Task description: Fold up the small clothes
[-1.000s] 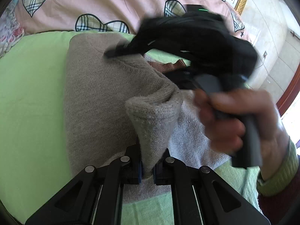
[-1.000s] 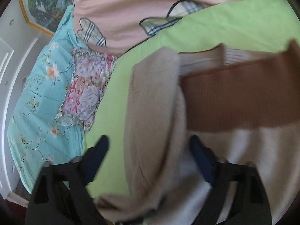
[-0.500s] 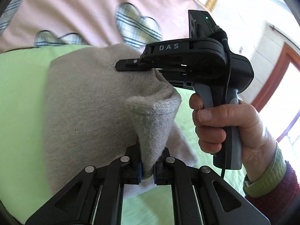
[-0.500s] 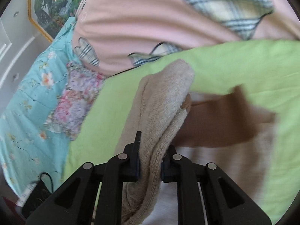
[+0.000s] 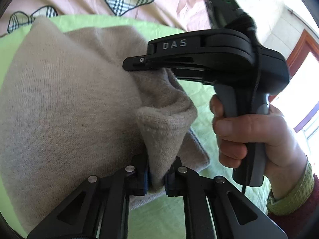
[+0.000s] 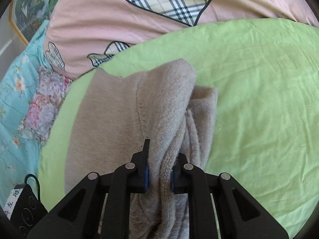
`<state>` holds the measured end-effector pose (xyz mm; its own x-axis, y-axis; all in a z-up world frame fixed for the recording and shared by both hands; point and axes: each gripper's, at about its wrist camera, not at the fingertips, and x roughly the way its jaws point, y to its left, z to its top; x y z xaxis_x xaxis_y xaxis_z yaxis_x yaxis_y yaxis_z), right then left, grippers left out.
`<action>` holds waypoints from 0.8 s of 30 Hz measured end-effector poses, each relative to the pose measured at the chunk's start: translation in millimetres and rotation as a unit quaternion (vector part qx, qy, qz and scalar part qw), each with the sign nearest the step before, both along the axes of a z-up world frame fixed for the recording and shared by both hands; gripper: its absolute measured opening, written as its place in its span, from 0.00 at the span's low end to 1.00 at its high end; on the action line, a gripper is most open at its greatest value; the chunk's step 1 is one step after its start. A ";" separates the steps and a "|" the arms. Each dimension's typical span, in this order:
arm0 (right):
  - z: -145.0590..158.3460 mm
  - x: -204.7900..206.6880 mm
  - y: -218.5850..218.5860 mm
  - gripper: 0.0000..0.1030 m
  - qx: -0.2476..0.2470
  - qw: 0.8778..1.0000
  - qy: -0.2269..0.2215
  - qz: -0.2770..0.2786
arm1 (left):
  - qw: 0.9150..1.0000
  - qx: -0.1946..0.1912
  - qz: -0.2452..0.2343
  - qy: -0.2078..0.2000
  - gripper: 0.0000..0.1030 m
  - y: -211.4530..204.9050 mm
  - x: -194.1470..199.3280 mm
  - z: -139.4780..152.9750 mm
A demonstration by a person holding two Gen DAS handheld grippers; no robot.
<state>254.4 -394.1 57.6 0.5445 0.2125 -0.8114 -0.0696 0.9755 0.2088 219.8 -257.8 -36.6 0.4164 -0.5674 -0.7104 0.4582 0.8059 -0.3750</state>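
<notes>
A beige knitted garment [image 5: 59, 99] lies on the green sheet [image 5: 201, 93]. In the left wrist view my left gripper [image 5: 156, 176] pinches a raised fold of its edge; the jaws are opening slightly with the knit still pressed between the pads. Just beyond, my right gripper [image 5: 129, 65] reaches in from the right, held by a hand [image 5: 249, 135], its tips against the same lifted edge. In the right wrist view my right gripper [image 6: 159, 171] is shut on a thick bunch of the garment [image 6: 111, 115], which drapes up and over to the left.
A pink quilt [image 6: 119, 20] with plaid hearts lies beyond the green sheet [image 6: 259, 99]. A turquoise floral pillow [image 6: 14, 91] and a patchwork cushion [image 6: 43, 103] sit at the left. A black device [image 6: 22, 209] lies at the lower left. A wooden door frame [image 5: 299, 47] stands at the right.
My right gripper has shut on the garment's edge and lifted it. Both grippers have carried the fold across the garment, and the brown part has gone from view.
</notes>
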 end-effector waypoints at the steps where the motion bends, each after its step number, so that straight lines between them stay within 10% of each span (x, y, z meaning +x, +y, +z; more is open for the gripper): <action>1: -0.6 -2.5 -0.3 0.17 -0.005 1.000 -0.003 -0.001 | 1.000 -0.002 -0.001 0.002 0.13 1.5 -0.6 -0.4; 16: 6.3 -45.7 -9.6 0.40 -0.054 0.998 -0.020 -0.039 | 0.999 -0.025 0.023 -0.004 0.56 77.9 -42.1 43.7; 24: 9.2 -48.5 -23.6 0.50 0.008 0.999 -0.016 -0.051 | 0.993 -0.052 0.106 0.019 0.78 140.9 -2.5 46.4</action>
